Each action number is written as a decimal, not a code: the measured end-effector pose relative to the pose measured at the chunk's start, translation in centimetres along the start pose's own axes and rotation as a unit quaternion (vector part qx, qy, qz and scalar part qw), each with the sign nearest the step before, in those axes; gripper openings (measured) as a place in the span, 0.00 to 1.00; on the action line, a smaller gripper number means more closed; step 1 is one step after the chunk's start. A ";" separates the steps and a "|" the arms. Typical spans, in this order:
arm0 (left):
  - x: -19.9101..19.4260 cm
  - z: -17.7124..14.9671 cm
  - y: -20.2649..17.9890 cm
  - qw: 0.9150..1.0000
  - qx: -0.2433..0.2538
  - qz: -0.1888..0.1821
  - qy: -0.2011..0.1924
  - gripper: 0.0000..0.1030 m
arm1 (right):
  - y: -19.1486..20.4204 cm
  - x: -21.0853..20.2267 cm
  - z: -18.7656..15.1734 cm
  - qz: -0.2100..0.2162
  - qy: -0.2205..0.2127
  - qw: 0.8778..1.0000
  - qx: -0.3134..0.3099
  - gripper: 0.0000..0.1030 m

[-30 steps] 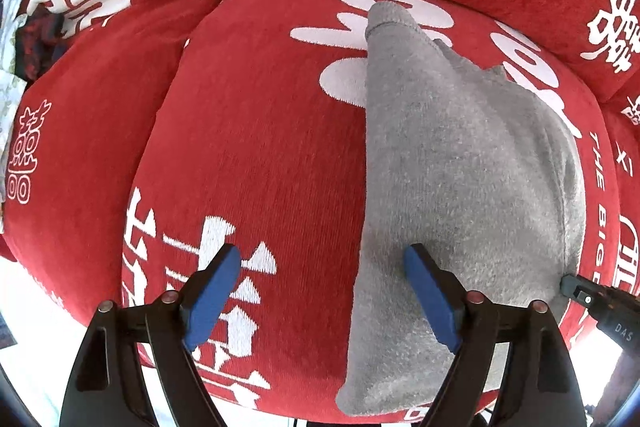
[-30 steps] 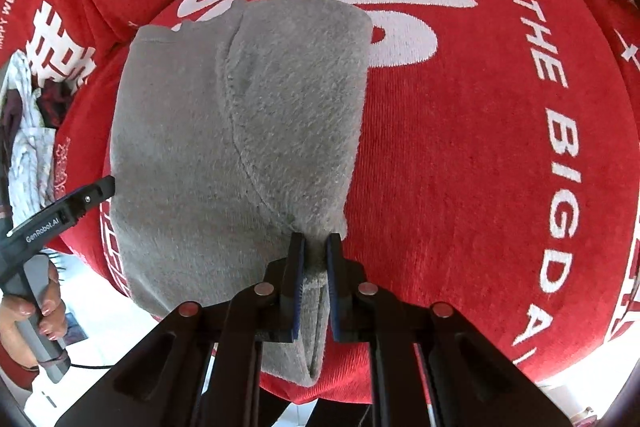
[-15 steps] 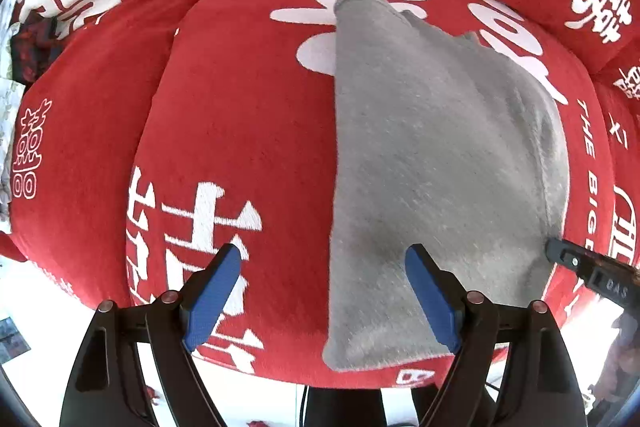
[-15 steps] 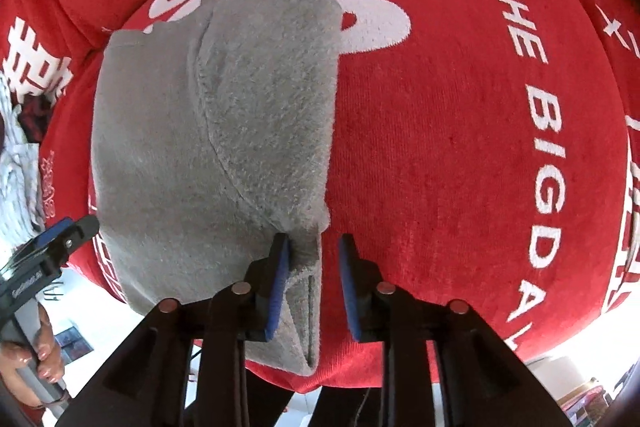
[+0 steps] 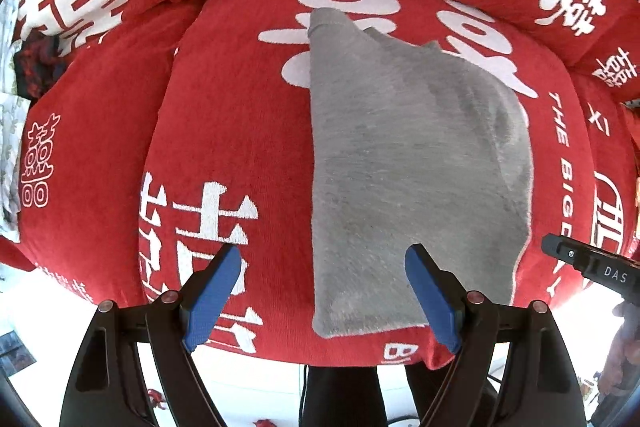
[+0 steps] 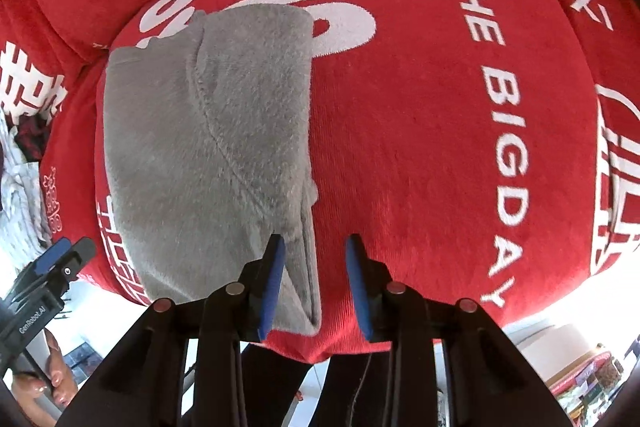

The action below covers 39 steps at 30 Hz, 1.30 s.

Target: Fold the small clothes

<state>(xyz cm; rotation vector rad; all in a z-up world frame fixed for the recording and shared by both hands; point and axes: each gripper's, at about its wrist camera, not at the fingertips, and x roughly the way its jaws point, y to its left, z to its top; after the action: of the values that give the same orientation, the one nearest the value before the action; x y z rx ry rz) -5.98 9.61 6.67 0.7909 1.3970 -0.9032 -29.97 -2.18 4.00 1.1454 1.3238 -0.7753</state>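
At the far left edge of both views some other clothes [image 5: 24, 67] lie in a heap, well apart from the work. The left claw [image 5: 324, 291] is spread wide and holds nothing; it hangs over the red cushion [image 5: 224, 115], and the near left corner of the grey garment [image 5: 408, 167] lies below, between its blue pads. The garment is folded and rests flat on the cushion, its long axis running away from the person. The right claw [image 6: 314, 281] has just been opening; the garment's near right edge lies between its pads, but they do not press it. I judge the right claw is nearer to a free edge, so the next fold probably starts there.
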 end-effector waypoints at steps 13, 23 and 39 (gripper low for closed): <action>-5.5 -0.9 -0.7 0.999 -0.004 -0.014 -0.036 1.00 | 4.3 -6.8 -2.1 -0.039 -0.054 0.997 -0.047 0.62; -8.9 -0.1 -0.8 0.995 0.015 0.049 -0.082 1.00 | 7.4 -9.6 -2.4 -0.079 -0.101 0.990 -0.060 0.80; -9.7 -0.4 -0.8 0.998 0.002 0.039 -0.053 1.00 | 8.1 -10.4 -3.2 -0.094 -0.088 0.990 -0.050 0.79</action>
<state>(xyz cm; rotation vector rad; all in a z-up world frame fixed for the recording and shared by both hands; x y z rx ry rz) -6.52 10.21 16.39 0.7849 1.2624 -0.8755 -24.95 1.47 16.02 0.8614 1.3182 -0.9138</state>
